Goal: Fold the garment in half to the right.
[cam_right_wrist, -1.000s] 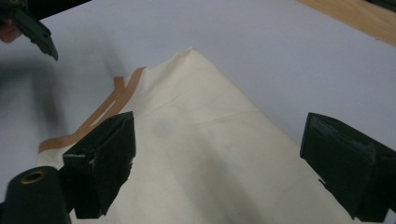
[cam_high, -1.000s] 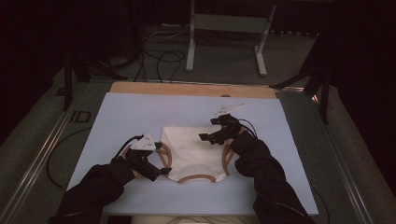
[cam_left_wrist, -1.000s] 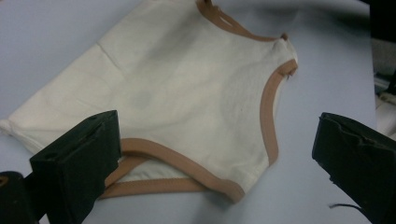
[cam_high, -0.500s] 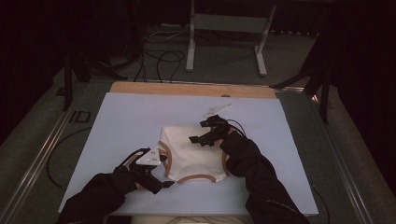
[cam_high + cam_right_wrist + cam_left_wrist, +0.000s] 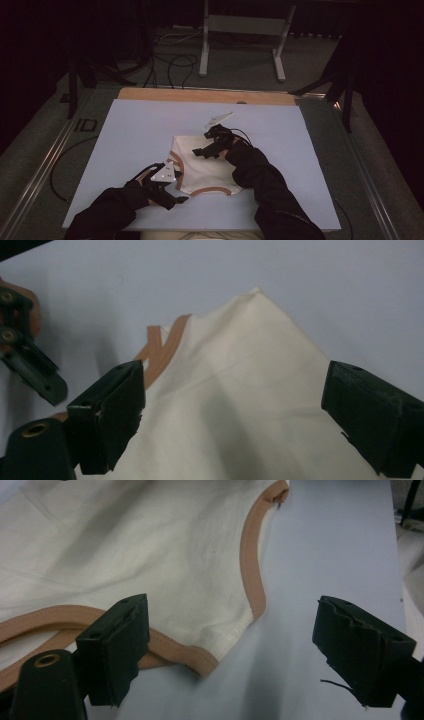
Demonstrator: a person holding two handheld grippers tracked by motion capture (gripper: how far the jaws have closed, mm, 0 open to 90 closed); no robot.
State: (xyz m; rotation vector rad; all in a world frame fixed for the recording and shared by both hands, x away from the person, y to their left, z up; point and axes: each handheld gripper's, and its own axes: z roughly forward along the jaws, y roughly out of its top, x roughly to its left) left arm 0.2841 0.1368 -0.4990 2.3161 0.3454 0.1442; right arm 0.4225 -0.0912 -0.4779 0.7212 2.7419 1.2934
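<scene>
Grippers, high view: my left gripper (image 5: 172, 196) sat at the near-left corner of the cream garment (image 5: 207, 167); my right gripper (image 5: 204, 150) hung over its far part, on the pale blue table (image 5: 125, 135).
Left gripper view: jaws stood wide apart, gripping nothing; the garment's tan trim (image 5: 251, 565) lay beside one jaw.
Right gripper view: jaws spread wide above cream cloth (image 5: 240, 405), nothing pinched; the cloth's near part was cut off.

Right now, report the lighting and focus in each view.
High view: dim, the surroundings nearly black, the cream garment standing out on the pale table. Left gripper view: bright, the garment's tan trim sharp, the near jaws soft. Right gripper view: bright, a soft shadow across the cloth.
</scene>
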